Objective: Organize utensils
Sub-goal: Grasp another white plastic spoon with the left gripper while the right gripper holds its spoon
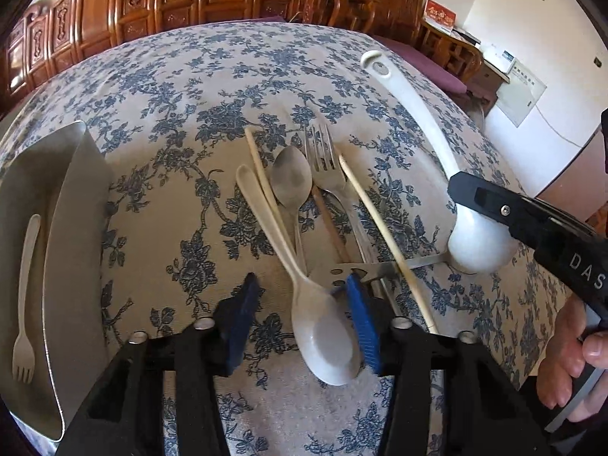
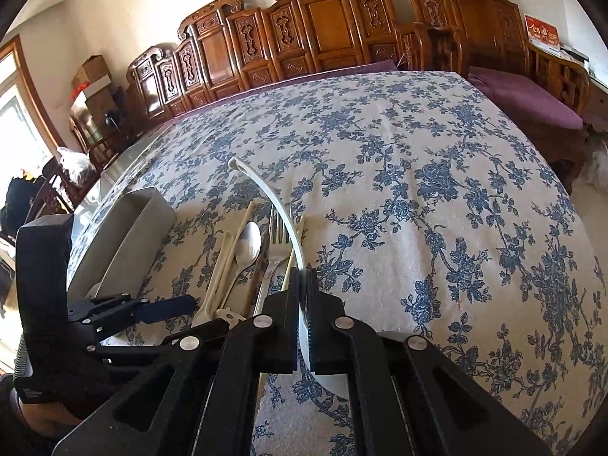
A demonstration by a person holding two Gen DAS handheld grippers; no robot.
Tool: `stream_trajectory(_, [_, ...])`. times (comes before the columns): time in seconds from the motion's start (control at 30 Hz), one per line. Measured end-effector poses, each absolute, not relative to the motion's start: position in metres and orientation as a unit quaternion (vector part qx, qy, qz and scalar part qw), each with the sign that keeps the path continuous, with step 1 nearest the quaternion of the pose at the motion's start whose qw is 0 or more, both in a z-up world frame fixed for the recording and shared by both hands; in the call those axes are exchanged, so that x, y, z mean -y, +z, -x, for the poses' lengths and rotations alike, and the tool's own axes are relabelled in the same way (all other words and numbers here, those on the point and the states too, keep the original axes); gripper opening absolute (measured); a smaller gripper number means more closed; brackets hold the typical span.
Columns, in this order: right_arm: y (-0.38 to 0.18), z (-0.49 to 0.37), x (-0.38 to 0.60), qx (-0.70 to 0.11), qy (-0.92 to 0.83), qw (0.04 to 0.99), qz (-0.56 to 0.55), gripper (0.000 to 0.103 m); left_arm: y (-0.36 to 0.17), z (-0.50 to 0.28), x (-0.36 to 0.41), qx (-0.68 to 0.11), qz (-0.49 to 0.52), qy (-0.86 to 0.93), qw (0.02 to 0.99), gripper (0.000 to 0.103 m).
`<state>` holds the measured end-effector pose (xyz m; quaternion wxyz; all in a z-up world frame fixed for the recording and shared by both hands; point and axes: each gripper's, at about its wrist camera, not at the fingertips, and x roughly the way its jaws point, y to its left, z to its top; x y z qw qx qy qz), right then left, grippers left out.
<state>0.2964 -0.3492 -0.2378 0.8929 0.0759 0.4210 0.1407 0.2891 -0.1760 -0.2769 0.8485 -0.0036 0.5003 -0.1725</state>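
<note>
On a table covered with a blue-flowered cloth (image 1: pixel 182 87), the left gripper (image 1: pixel 304 315) stands over a pile of utensils with its blue pads (image 1: pixel 363 323) part-way apart and the bowl of a cream plastic spoon (image 1: pixel 326 342) between them; the right-hand pad lies against the bowl's edge, the left-hand pad stands clear of it, so no grip shows. The spoon's handle runs up into the pile, beside a metal spoon (image 1: pixel 290 178), a metal fork (image 1: pixel 323 159) and pale chopsticks (image 1: pixel 380 228) that cross the heap. At far left a grey tray (image 1: pixel 72 174) holds a small cream fork (image 1: pixel 24 304) lying lengthwise. To the right, the right gripper (image 2: pixel 304 326), held in a person's hand (image 1: pixel 570 357), is clamped tight on the white ladle (image 1: pixel 414 106) low on its handle near the bowl, which rests on the cloth; the ladle's long handle curves away across the table beside the pile.
</note>
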Motion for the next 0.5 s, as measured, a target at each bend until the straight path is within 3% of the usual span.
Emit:
stream_trajectory(0.07, [-0.238,-0.296,0.348,-0.420,0.142,0.893,-0.074,0.005,-0.277,-0.288,0.175,-0.504,0.009,-0.179,0.845,0.025])
stream_trajectory(0.23, [-0.237,-0.296,0.343,-0.420,0.145,0.893,-0.070,0.005,-0.270,-0.279,0.174,-0.497,-0.004,-0.187,0.848,0.015])
stream_trajectory(0.3, [-0.238,-0.296,0.341,-0.422,0.146,0.893,-0.065,0.005,-0.264,-0.275,0.172,-0.492,-0.010,-0.188,0.850,0.006])
stream_trajectory(0.5, [-0.237,-0.292,0.329,-0.420,0.153,0.893,-0.049,0.005,-0.257,-0.267,0.166,-0.490,-0.017,-0.191,0.851,0.000])
